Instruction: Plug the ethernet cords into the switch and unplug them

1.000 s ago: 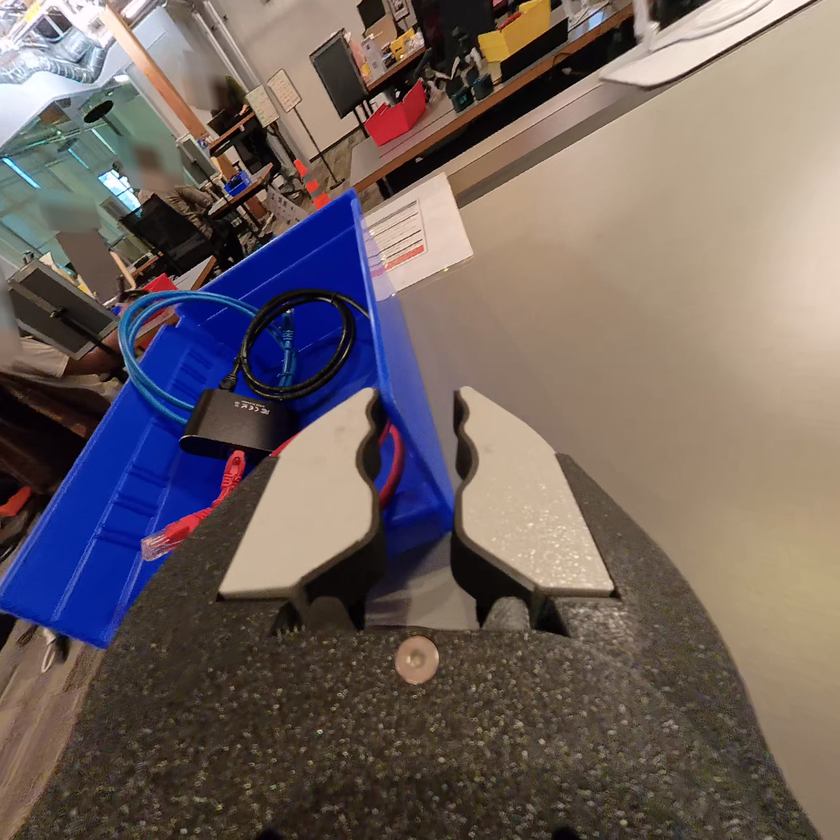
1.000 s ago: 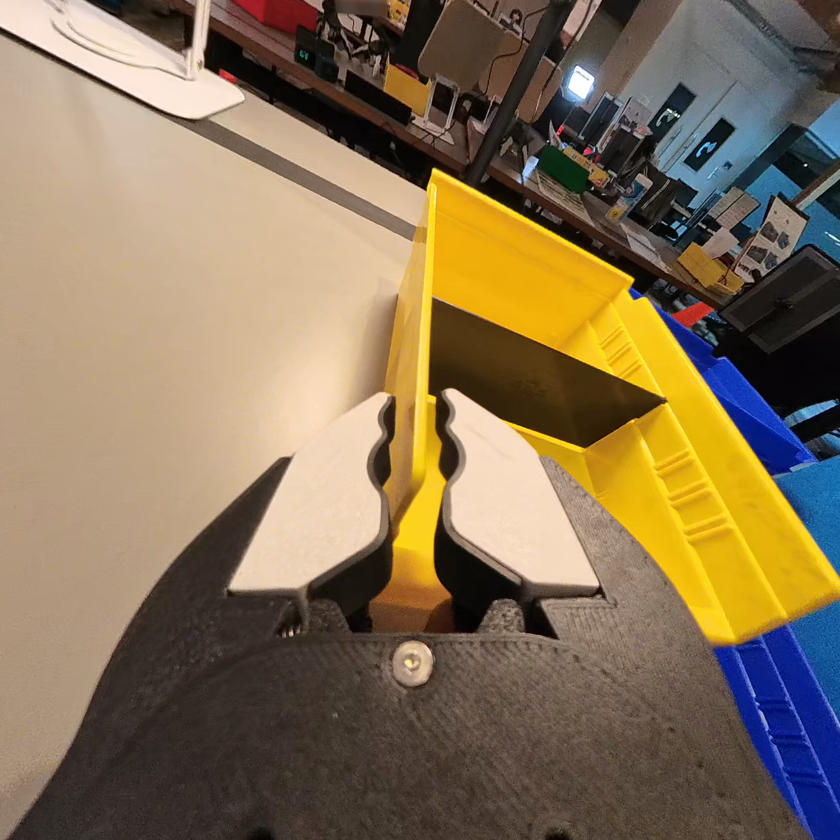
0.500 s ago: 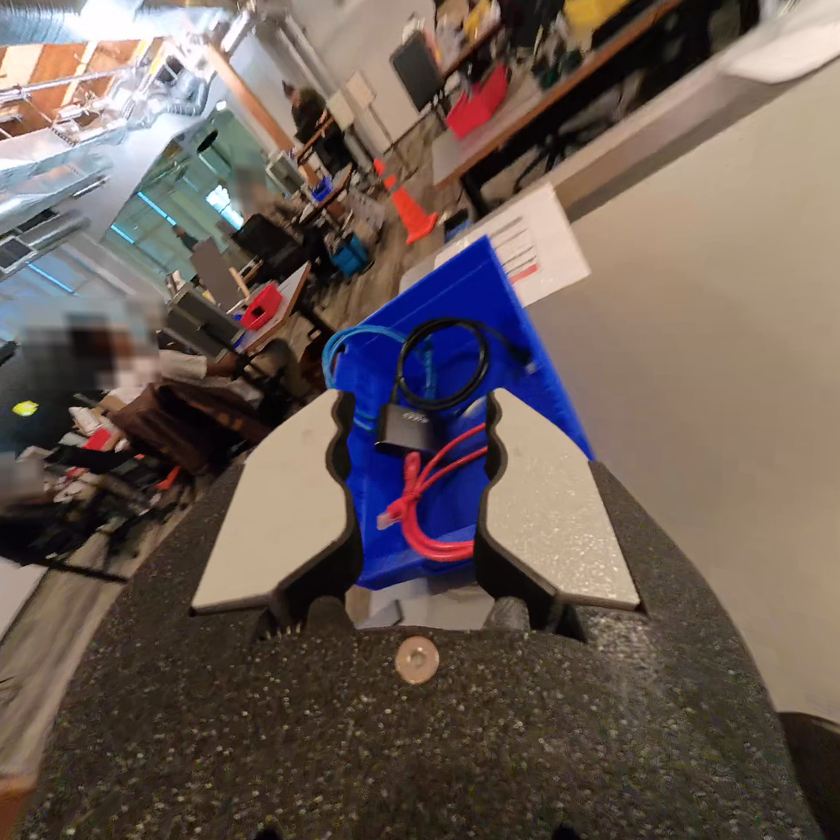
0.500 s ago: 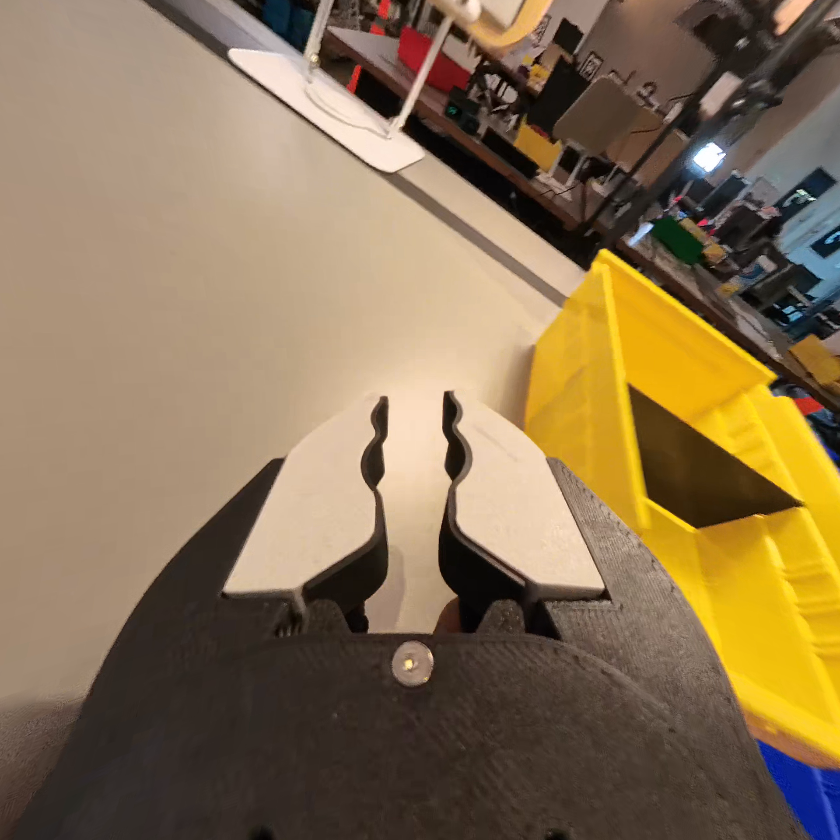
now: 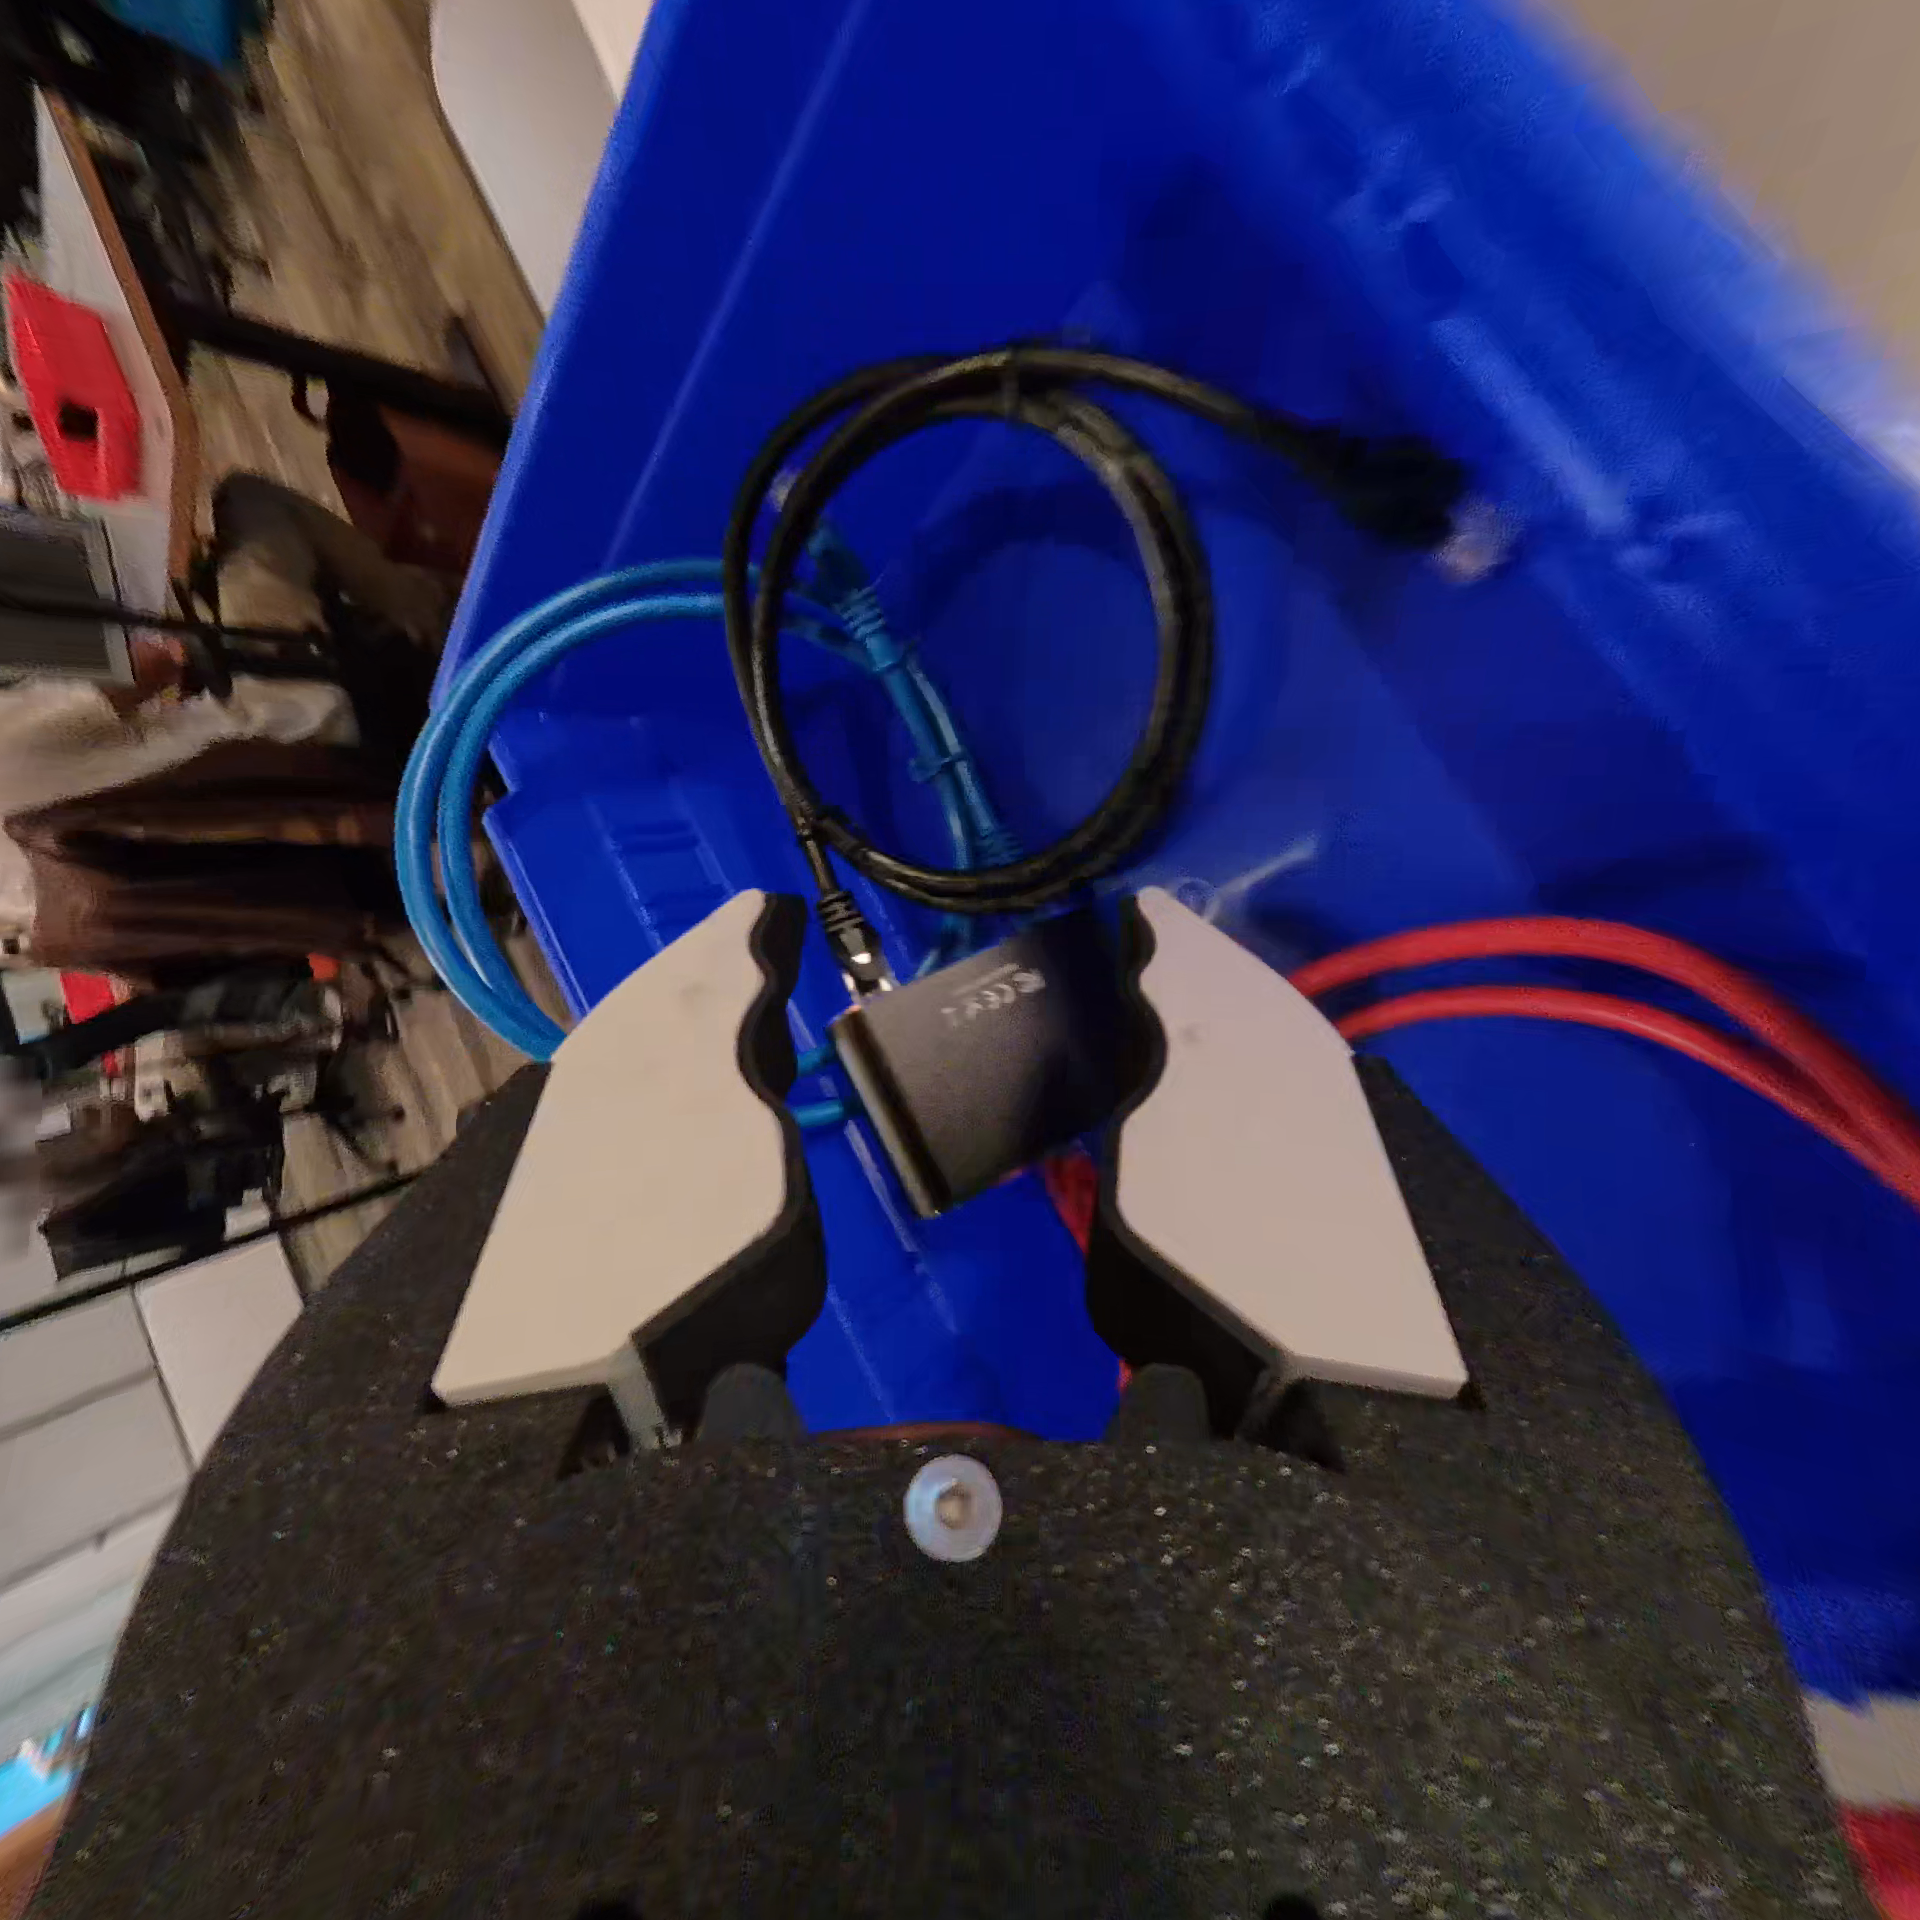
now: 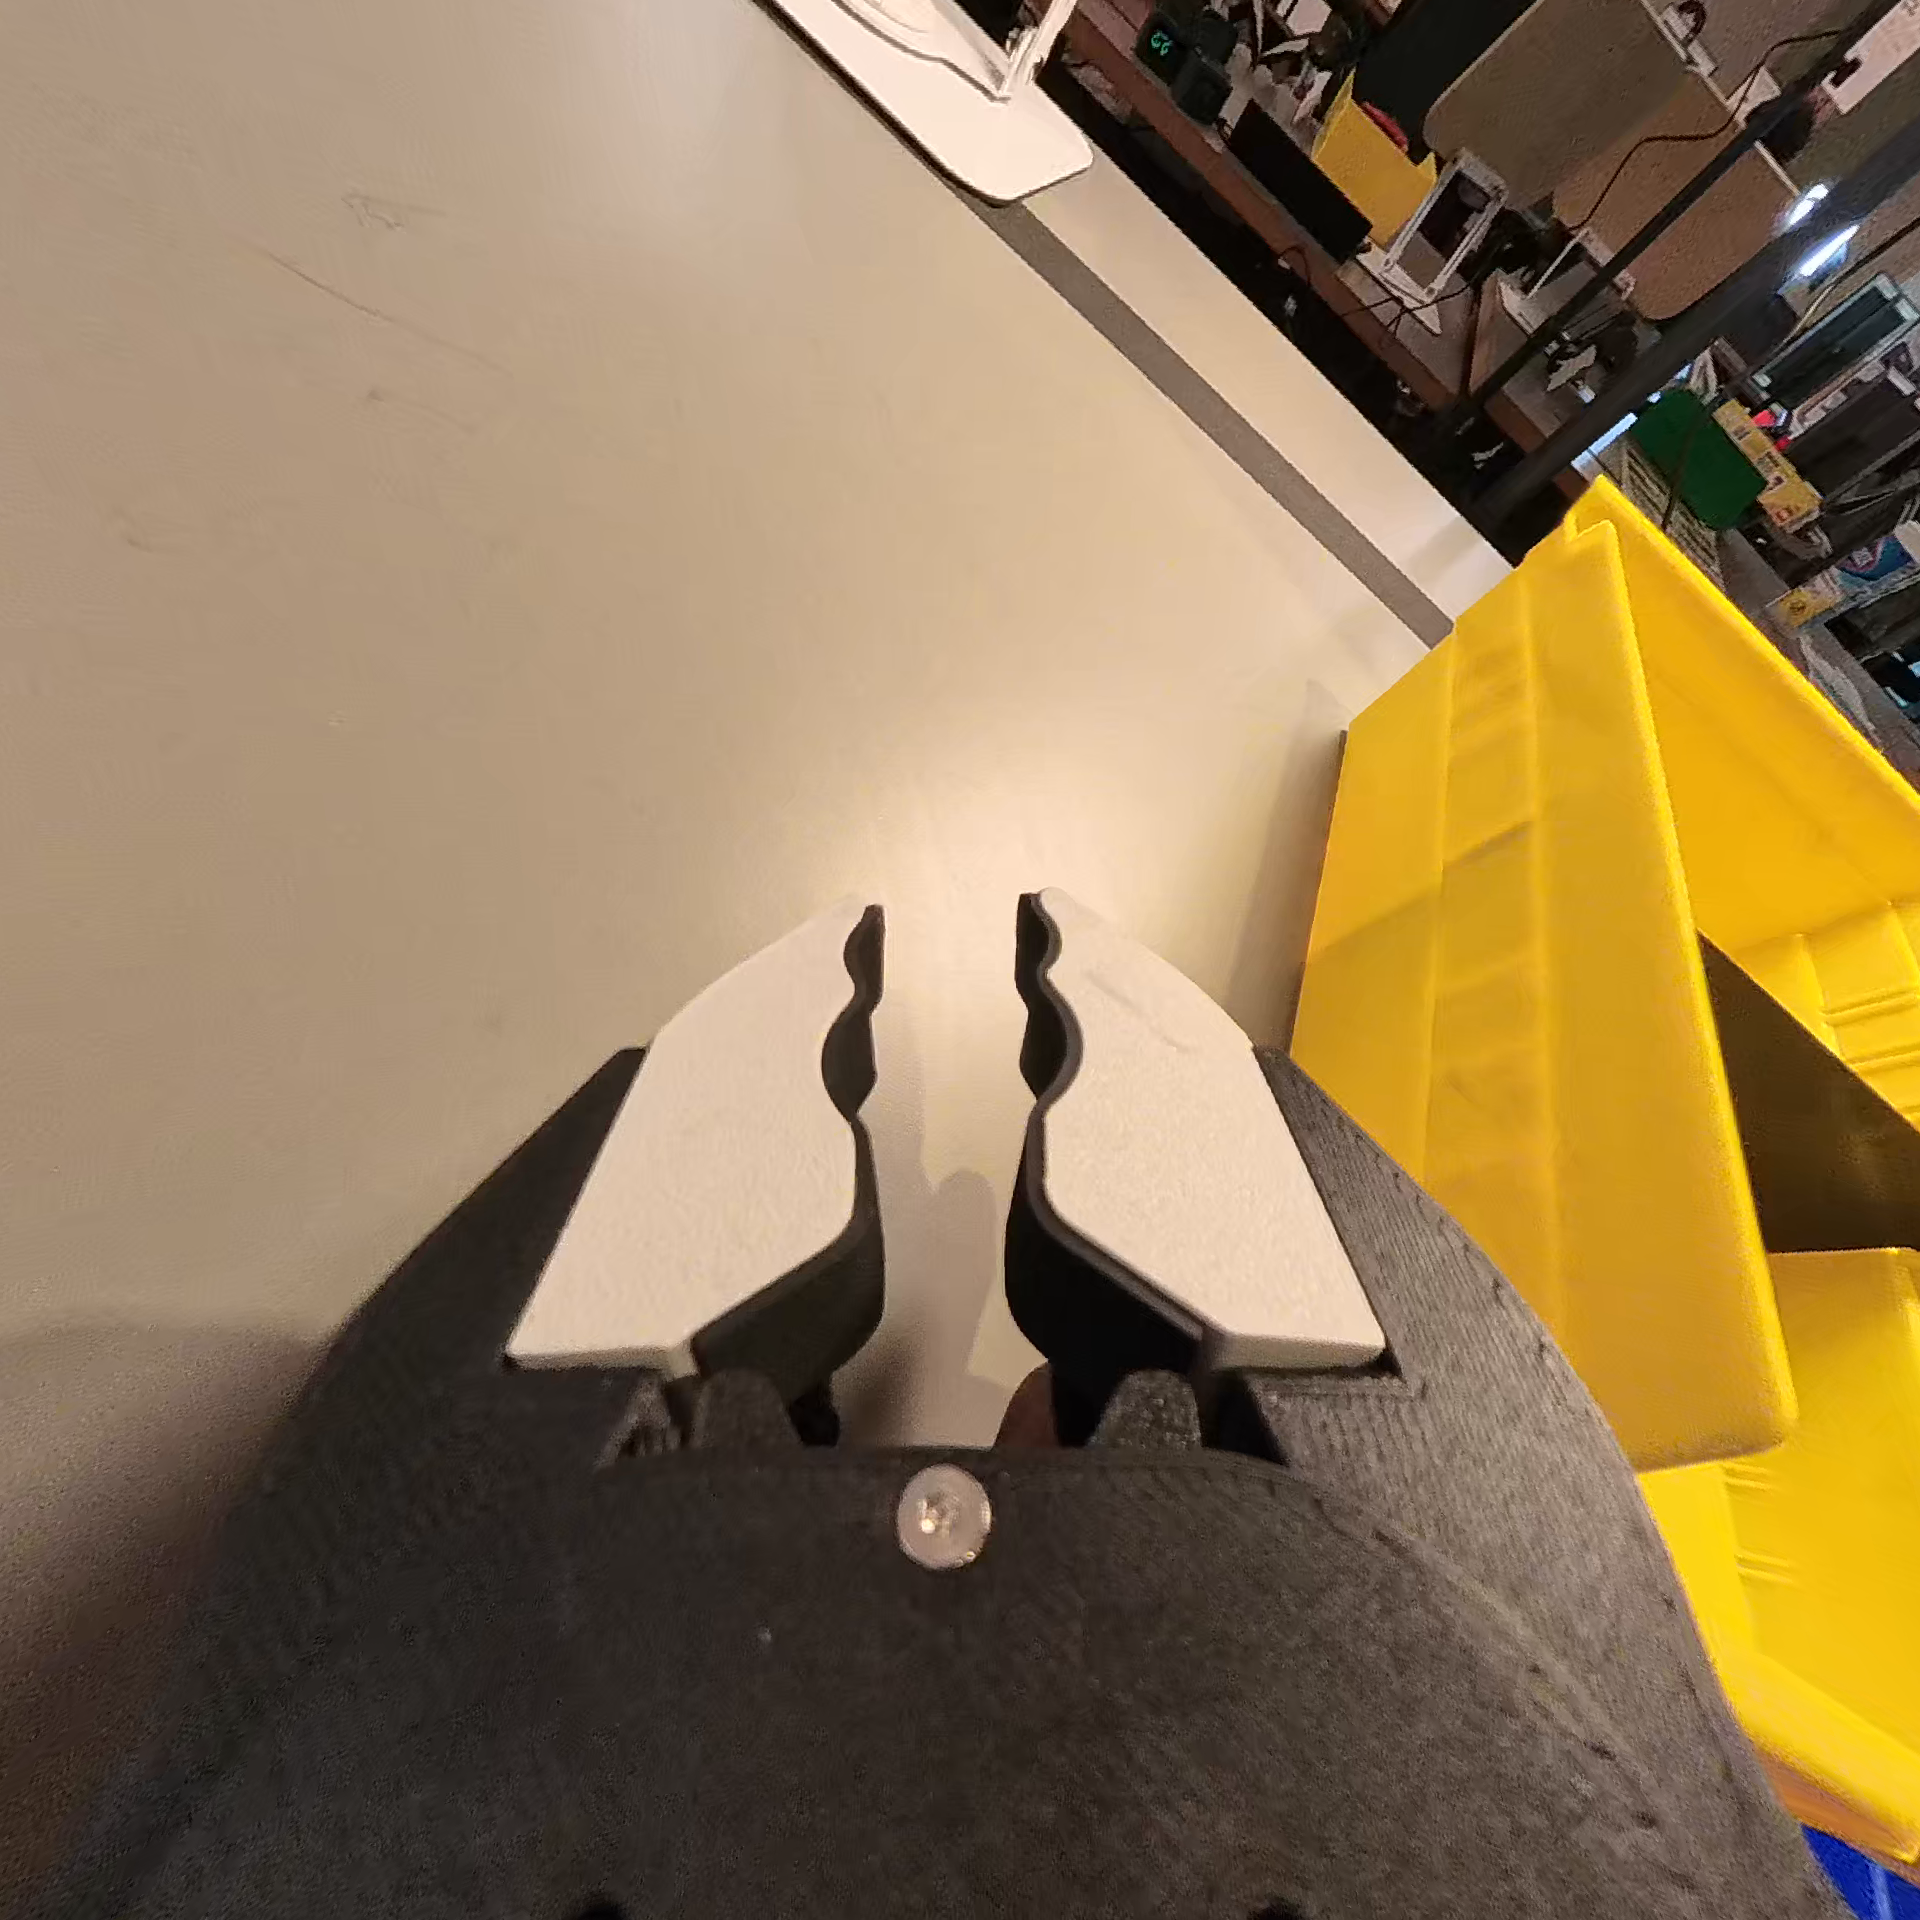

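Reaching the left gripper [image 5: 945, 925], spread wide, over the black switch [image 5: 977, 1070] in the blue bin [image 5: 1507, 727] to grab it, right gripper [image 6: 951, 914] narrow, holding nothing.

A: What surrounds the work area?
B: A blue plastic bin [image 5: 1455, 727] fills the left wrist view, blurred, with wood-look flooring [image 5: 343, 239] and a red box [image 5: 73, 416] beyond its left edge

A: And on the other side?
B: A pale beige tabletop [image 6: 520, 520]. A yellow bin [image 6: 1538, 1039] sits on it at right, with a black divider panel [image 6: 1808, 1132] inside. A flat white stand base [image 6: 966, 114] rests at the far edge, cluttered workbenches [image 6: 1558, 208] behind
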A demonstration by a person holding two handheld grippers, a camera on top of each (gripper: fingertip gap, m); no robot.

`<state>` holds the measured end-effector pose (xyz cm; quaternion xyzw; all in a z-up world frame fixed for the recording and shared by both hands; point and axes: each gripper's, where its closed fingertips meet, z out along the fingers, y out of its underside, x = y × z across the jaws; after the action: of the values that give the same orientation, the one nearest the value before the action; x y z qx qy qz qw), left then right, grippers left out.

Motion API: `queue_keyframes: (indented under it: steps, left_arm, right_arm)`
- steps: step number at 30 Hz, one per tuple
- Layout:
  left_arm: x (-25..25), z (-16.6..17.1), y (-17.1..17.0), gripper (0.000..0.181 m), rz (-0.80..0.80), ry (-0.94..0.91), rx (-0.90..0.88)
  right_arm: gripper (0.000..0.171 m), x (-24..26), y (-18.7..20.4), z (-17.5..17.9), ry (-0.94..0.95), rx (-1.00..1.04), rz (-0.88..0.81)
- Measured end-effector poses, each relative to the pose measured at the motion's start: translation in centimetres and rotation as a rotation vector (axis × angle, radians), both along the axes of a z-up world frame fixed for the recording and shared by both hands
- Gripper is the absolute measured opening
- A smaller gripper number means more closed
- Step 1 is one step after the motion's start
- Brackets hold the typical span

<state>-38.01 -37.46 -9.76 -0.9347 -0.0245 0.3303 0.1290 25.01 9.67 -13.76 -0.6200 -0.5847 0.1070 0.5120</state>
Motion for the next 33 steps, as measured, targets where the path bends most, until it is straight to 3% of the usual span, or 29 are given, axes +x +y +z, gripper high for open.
queue_keyframes:
  steps: [6, 11, 14, 20, 27, 33]
  left_arm:
    - [-5.2, -1.6, -1.2, 0.042, 0.221, -0.028, 0.017]
    - [-5.8, -3.8, -1.4, 0.023, 0.201, -0.020, -0.059]
    - [-6.0, -3.9, -1.2, 0.021, 0.212, 0.001, -0.046]
    - [-5.8, -3.0, 0.2, 0.035, 0.258, -0.054, 0.124]
    - [-7.8, -3.6, -0.2, 0.036, 0.285, 0.065, -0.016]
    - [-7.9, -3.3, 0.1, 0.014, 0.302, 0.043, -0.039]
  right_arm:
    - [0.025, -0.3, -0.2, -0.5, -0.044, 0.028, 0.023]
    - [0.025, -0.4, -0.2, -0.9, -0.076, 0.042, 0.027]
    - [0.025, -0.4, -0.1, -1.0, -0.083, 0.045, 0.025]
    - [0.024, -0.5, -0.4, -1.1, -0.094, 0.069, 0.032]
    - [0.024, -0.8, -0.9, -1.1, -0.096, 0.073, 0.052]
    - [0.024, -0.8, -0.5, -1.3, -0.108, 0.063, 0.045]
